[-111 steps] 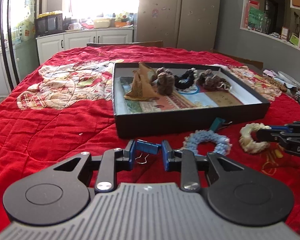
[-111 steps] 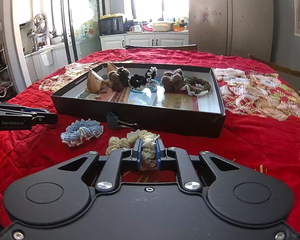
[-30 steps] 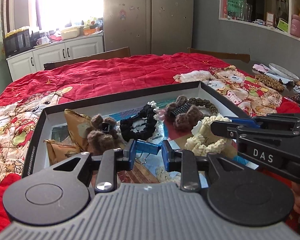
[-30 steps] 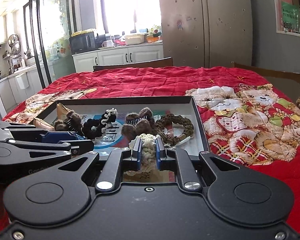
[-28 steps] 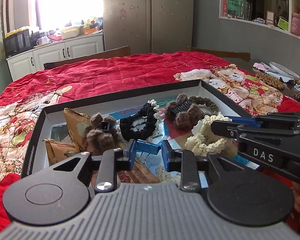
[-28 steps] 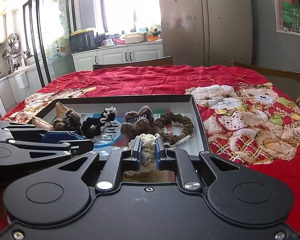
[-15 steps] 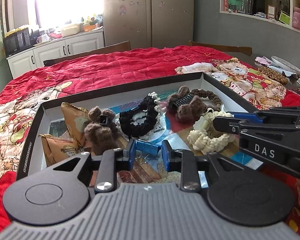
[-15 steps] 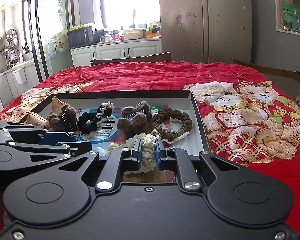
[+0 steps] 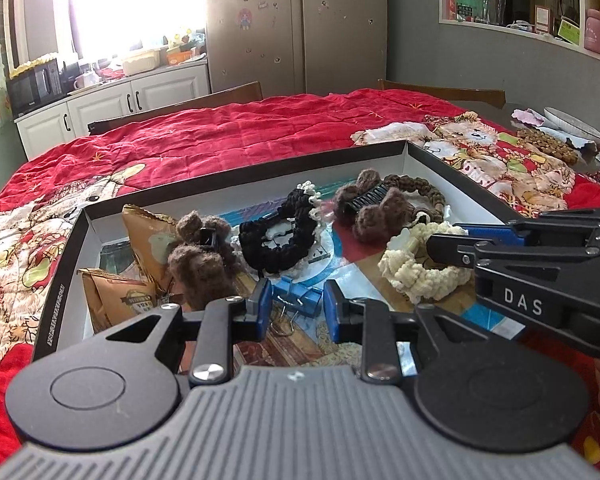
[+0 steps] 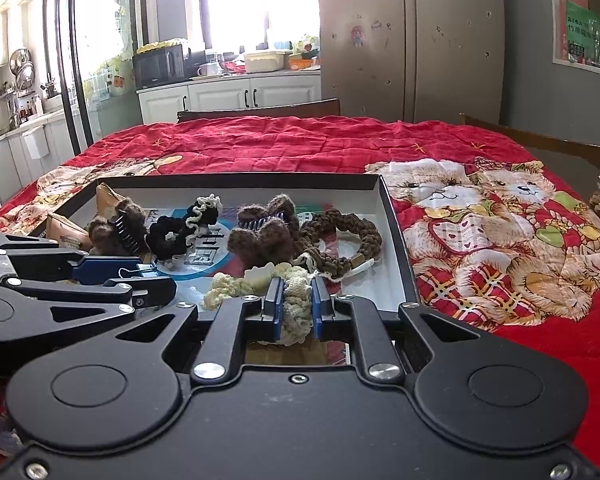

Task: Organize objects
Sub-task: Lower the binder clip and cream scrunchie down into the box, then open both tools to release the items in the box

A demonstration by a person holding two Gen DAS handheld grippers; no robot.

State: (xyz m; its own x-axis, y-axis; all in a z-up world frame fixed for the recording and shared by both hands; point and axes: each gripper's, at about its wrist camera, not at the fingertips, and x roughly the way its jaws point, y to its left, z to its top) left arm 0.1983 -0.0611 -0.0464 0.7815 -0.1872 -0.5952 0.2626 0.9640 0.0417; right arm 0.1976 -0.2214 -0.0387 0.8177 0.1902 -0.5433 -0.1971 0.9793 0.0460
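Observation:
A black-walled tray sits on the red quilt and holds brown, black and braided hair ties and tan packets. My left gripper is shut on a blue binder clip low over the tray's near part; it also shows in the right wrist view. My right gripper is shut on a cream knitted scrunchie, which hangs low over the tray floor; the scrunchie shows in the left wrist view beside the right gripper.
The tray holds a brown fuzzy clip, a braided brown tie, a black scrunchie and tan packets. The red quilt with bear prints spreads around. Chairs stand behind the table.
Both grippers have carried their items from the quilt in front of the tray up and over its interior, and in the last second they have sunk lower toward the tray floor.

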